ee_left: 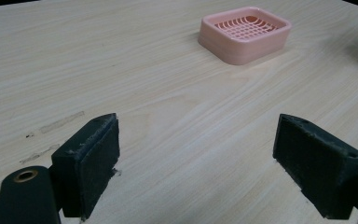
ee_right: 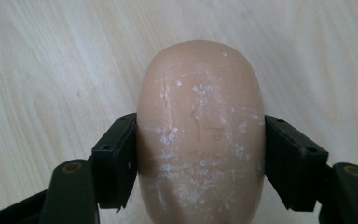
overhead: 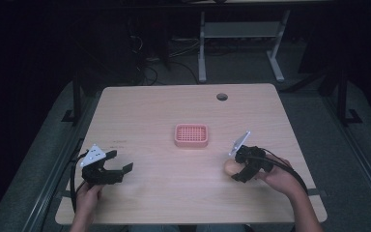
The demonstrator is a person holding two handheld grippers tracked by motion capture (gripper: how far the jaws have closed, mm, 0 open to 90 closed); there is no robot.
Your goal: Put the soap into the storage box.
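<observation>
A peach-coloured oval soap bar point(ee_right: 200, 135) is seen clamped between the two black jaws of the right gripper point(ee_right: 200, 158), one pad pressed against each long side. In the right gripper view the bar's long axis runs straight out along the jaws, its rounded far end pointing away from the camera over the wooden table point(ee_right: 51, 60); white scuff marks are noted across its upper face. In the high view the soap bar point(overhead: 230, 167) is located near the table's right front area, at the left of the right gripper point(overhead: 241, 166), and whether it rests on the surface or is held just above it cannot be told. A pink soap dish point(overhead: 191, 135) with a slotted grid floor is found near the middle of the table point(overhead: 174, 106), apart from the bar and unoccupied. The left gripper point(overhead: 118, 162) is held at the left front, its jaws spread wide with nothing between them; in its own view the pads point(ee_left: 93, 163) are seen low over bare wood, with the soap dish point(ee_left: 244, 33) well beyond.
</observation>
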